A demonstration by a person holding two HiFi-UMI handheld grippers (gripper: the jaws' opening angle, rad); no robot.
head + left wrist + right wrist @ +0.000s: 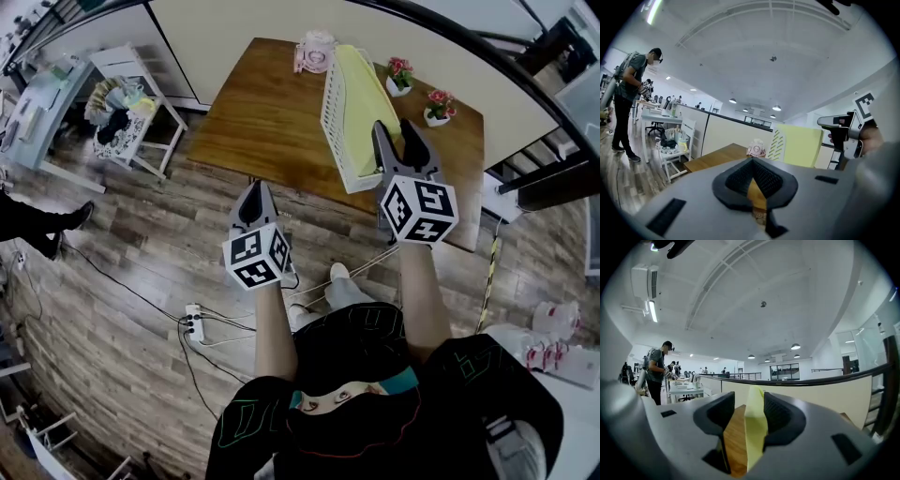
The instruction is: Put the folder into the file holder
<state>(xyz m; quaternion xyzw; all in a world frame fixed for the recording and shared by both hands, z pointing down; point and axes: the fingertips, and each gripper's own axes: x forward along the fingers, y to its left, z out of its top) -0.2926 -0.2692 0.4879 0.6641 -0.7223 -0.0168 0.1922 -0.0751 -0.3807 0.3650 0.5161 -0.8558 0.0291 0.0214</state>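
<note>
The yellow folder [361,98] stands on edge inside the white file holder [335,105], which sits on the far right part of the wooden surface [258,122]. Our right gripper [395,128] is at the holder's near end. Its own view shows its fingers [780,418] apart with the folder's near edge between them — close against the right one, with bare wood showing through a gap on the left. Nothing is clamped there. Our left gripper [253,192] hangs by the near edge of the surface, well apart from the holder, its fingers closed to a point on nothing.

We judge the task nearly done; what is left is getting clear cleanly. We would hold the right fingers wide and draw straight back toward us along the folder's plane, not sideways — a sideways drift could catch the edge and drag the folder or tip the holder. We cannot tell whether the folder sits fully down, so we would check that first.
</note>
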